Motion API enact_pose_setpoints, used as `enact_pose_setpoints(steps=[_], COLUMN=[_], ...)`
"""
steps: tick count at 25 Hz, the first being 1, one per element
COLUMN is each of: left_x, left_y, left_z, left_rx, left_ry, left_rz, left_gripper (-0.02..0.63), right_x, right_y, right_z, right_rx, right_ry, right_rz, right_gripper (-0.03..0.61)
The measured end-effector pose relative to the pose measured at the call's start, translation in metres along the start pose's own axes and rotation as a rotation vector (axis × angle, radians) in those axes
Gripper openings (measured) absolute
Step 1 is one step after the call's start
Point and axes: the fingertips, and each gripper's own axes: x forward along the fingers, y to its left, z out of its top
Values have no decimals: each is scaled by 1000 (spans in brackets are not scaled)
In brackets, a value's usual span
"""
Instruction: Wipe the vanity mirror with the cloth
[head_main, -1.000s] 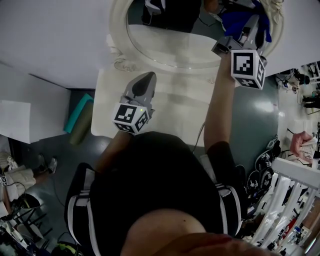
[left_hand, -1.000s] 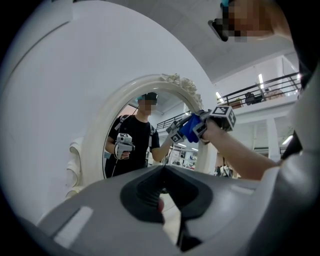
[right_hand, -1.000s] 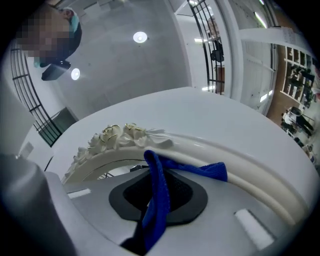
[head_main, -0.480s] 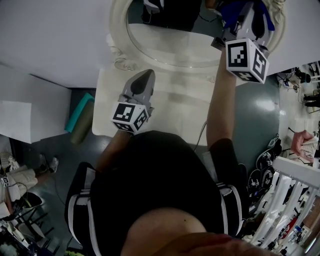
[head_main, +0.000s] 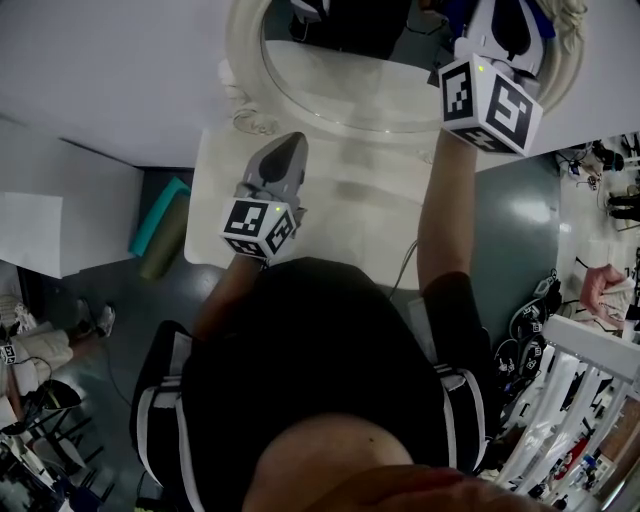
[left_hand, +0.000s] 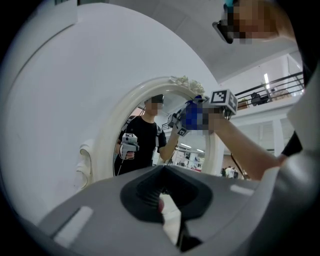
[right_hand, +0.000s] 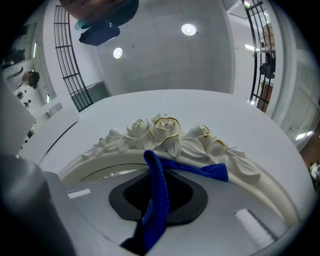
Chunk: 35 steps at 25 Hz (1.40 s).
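Note:
The vanity mirror (head_main: 350, 90) is an oval glass in an ornate white frame (head_main: 243, 60), standing at the back of a white tabletop (head_main: 340, 215). My right gripper (head_main: 500, 25) is raised to the mirror's upper right, shut on a blue cloth (head_main: 458, 12). In the right gripper view the cloth (right_hand: 215, 172) hangs from the right gripper (right_hand: 158, 187) and lies against the frame's rose crest (right_hand: 165, 131). My left gripper (head_main: 285, 152) hovers low over the tabletop, pointing at the mirror. Its jaws (left_hand: 165, 200) are shut with nothing in them. The glass (left_hand: 145, 145) reflects the person.
A white wall (head_main: 110, 70) stands behind the mirror. Left of the table, a teal roll (head_main: 155, 222) and an olive roll (head_main: 160, 258) lie on the dark floor. White railings (head_main: 590, 380) and clutter are at the lower right, and another person (head_main: 605, 285) is at the far right.
My right gripper has carried the cloth upward along the mirror's right side toward the top of the frame. The left gripper has hardly shifted.

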Motion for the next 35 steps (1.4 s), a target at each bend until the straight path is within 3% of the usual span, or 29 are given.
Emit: enact_pose_setpoints(steps=[14,23,35], left_x=[-14,-17,-23], left_y=[20,29,39], left_z=[-2,-7,-5], left_rx=[-8,-31,-38], left_ry=[-3,2,1], left_rz=[49,66,88], left_gripper=[11,11,11], right_x=[14,19,16], right_y=[51,88,129], right_z=[-1,-6,-20], right_rx=[-162,-376,-484], right_ry=[21,1,35], right_rz=[61,121,199], right_gripper=[44,46,48])
